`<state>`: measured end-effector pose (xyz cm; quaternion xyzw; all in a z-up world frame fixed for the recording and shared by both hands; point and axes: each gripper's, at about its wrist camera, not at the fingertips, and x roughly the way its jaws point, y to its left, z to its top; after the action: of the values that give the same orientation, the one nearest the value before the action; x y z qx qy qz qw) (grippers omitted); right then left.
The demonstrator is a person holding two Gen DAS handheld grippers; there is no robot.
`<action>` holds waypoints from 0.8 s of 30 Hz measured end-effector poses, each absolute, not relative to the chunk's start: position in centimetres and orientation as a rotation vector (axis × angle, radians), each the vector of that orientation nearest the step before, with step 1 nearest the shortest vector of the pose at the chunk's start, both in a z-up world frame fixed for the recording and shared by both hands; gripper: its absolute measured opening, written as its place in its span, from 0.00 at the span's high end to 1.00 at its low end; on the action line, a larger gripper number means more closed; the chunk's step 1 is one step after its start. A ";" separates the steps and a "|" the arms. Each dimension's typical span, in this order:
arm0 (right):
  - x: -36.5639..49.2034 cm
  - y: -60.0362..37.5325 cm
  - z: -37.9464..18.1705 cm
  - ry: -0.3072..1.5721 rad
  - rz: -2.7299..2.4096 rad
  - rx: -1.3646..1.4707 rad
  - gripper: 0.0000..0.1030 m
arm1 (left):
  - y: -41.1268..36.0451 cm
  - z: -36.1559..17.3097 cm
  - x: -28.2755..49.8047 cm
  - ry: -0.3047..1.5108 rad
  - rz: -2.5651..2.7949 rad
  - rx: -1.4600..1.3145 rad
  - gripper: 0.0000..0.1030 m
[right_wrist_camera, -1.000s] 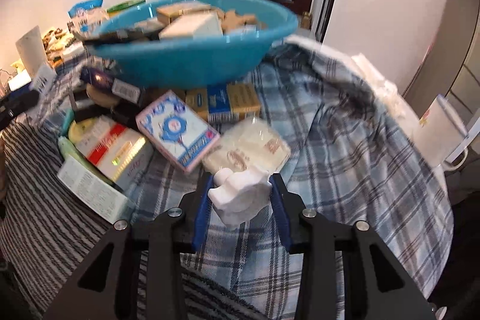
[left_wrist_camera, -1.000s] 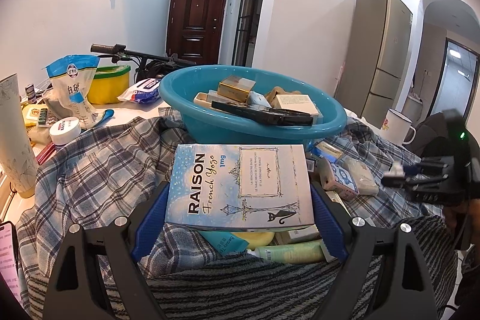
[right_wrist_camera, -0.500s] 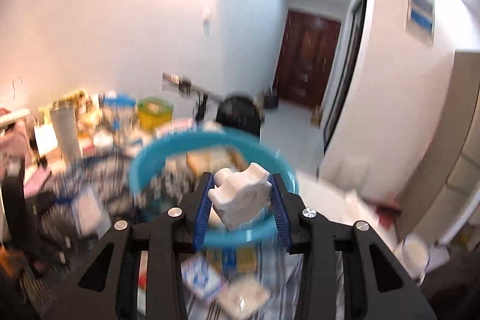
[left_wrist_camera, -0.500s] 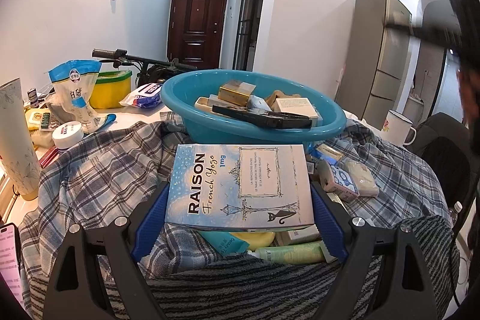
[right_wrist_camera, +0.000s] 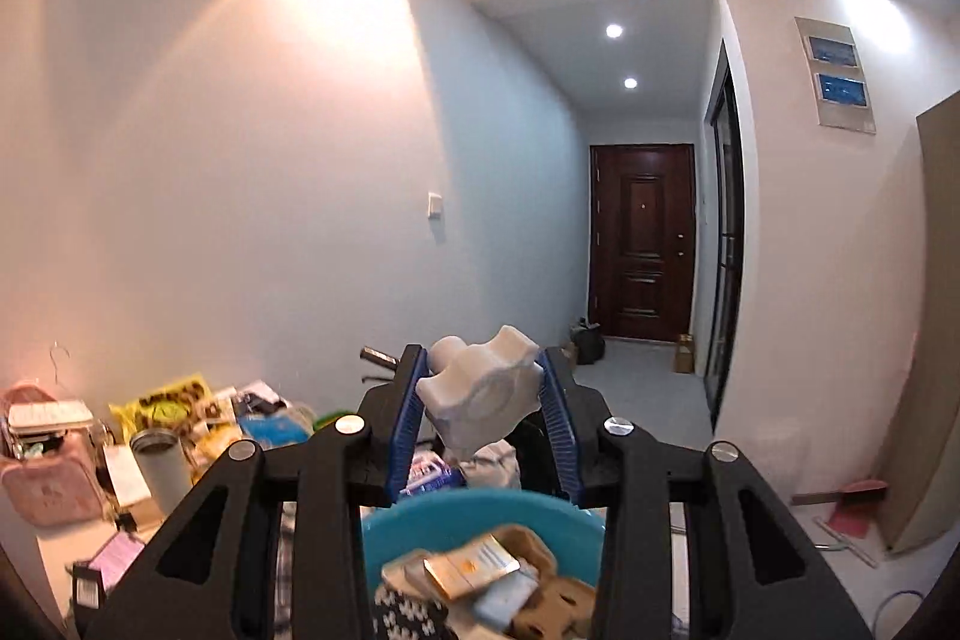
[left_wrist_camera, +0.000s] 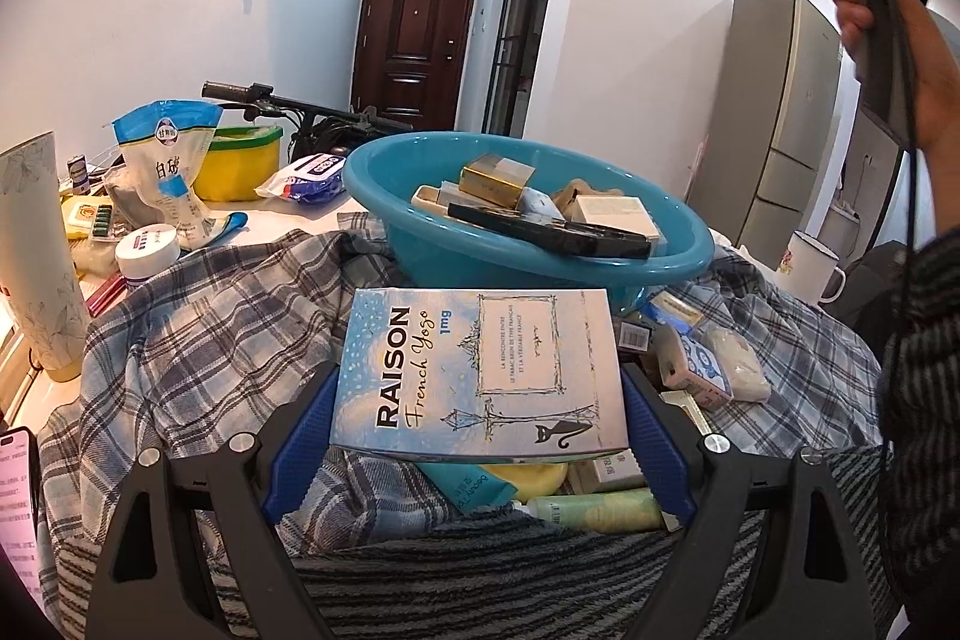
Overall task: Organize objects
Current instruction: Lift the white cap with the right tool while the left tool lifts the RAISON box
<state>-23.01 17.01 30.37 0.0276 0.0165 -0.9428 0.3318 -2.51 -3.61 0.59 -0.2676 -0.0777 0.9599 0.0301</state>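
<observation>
Sorting partway: basin [left_wrist_camera: 420, 244] already holds several boxes, more loose at 5 o'clock of it on the surface [left_wrist_camera: 288, 220]. Left hand-held gripper [left_wrist_camera: 480, 430] pinches box [left_wrist_camera: 480, 370] at the basin's 6 o'clock. Right hand-held gripper [right_wrist_camera: 483, 400] pinches white knob [right_wrist_camera: 480, 394] above the basin, undropped.
</observation>
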 end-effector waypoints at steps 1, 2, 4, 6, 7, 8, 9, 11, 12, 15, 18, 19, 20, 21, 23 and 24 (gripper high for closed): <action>-23.3 17.2 30.1 0.032 -2.465 0.070 0.64 | -3.6 0.5 -2.6 -0.241 2.960 -0.832 0.13; -23.7 17.5 29.6 0.022 -2.465 0.074 0.64 | -3.7 0.4 -2.8 -0.243 2.961 -0.843 0.13; -24.8 17.9 28.5 0.022 -2.474 0.099 0.64 | -3.7 0.2 -2.9 -0.242 2.967 -0.861 0.13; -25.7 18.1 27.6 0.061 -2.537 0.082 0.64 | -3.7 0.1 -3.1 -0.237 2.968 -0.877 0.13; -26.0 18.3 27.2 0.077 -2.568 0.060 0.64 | -3.6 0.0 -3.3 -0.226 2.973 -0.895 0.13; -26.6 18.5 26.8 0.077 -2.573 0.076 0.64 | -3.4 -0.1 -3.4 -0.216 2.977 -0.912 0.13; -27.3 18.7 26.5 0.072 -2.563 0.110 0.64 | -3.3 -0.2 -3.6 -0.206 2.981 -0.931 0.13; -28.0 19.3 26.1 0.065 -2.570 0.123 0.64 | -3.2 -0.2 -3.8 -0.183 2.994 -0.957 0.13; -28.3 19.4 26.0 0.065 -2.572 0.139 0.64 | -3.1 -0.1 -3.7 -0.175 3.002 -0.955 0.13; -28.9 19.7 25.8 0.065 -2.548 0.169 0.64 | -3.0 1.0 -3.1 -0.152 3.043 -0.912 0.13; -29.4 20.2 25.5 0.020 -2.507 0.187 0.64 | -3.1 3.1 -3.0 -0.118 3.080 -0.881 0.13; -29.8 20.4 25.3 0.003 -2.489 0.193 0.64 | -3.3 4.5 -3.2 -0.121 3.090 -0.859 0.13; -30.2 20.8 25.0 -0.012 -2.476 0.201 0.64 | -3.5 5.6 -3.3 -0.128 3.095 -0.838 0.13; -30.3 20.9 24.9 -0.023 -2.465 0.207 0.64 | -3.6 6.8 -3.5 -0.134 3.101 -0.810 0.13; -30.7 21.1 24.6 -0.035 -2.450 0.216 0.64 | -3.9 10.2 -4.0 -0.135 3.125 -0.703 0.13; -30.7 21.3 24.4 -0.040 -2.446 0.214 0.64 | -3.9 11.9 -4.2 -0.141 3.146 -0.629 0.13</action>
<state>-30.74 21.29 24.42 0.0819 -0.0153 -0.9380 0.3364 -4.20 -3.91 11.89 -0.1957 -0.0439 0.9791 -0.0350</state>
